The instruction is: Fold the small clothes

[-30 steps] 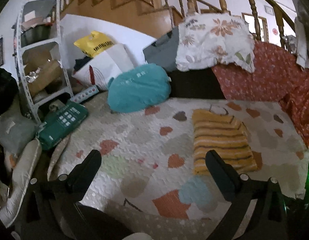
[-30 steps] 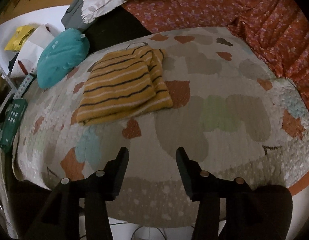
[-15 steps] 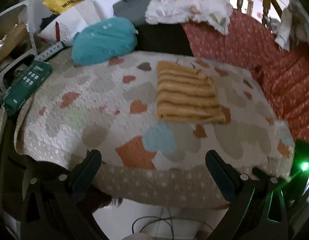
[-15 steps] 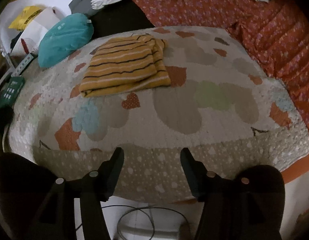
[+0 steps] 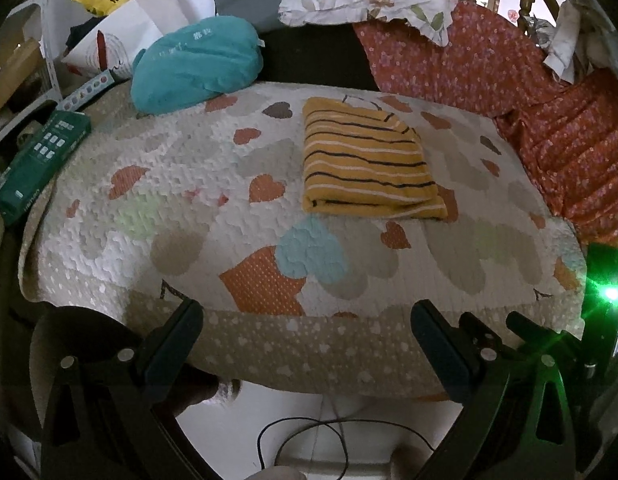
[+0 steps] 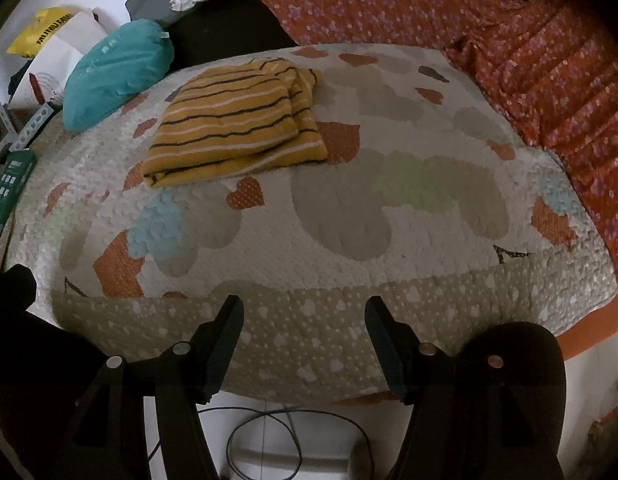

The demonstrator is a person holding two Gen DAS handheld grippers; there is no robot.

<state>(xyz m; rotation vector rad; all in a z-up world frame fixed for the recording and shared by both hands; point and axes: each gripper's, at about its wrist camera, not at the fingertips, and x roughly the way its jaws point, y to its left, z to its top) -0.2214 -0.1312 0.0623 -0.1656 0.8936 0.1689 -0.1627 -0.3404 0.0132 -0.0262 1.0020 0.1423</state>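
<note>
1. Left wrist view: striped yellow garment [image 5: 369, 160], folded, lies mid-quilt [image 5: 169, 216] toward its far edge.
2. Left gripper [image 5: 307, 316] and right gripper [image 6: 303, 312]: released, empty, at the near edge.
3. Step: fold apparently complete; next, fetch another garment.

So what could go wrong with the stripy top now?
The folded stripy top sits loosely on the quilt, and its layers look uneven at one side, so a nudge might undo the fold. A black cable loops on the floor below both open, empty grippers; it could snag.
</note>
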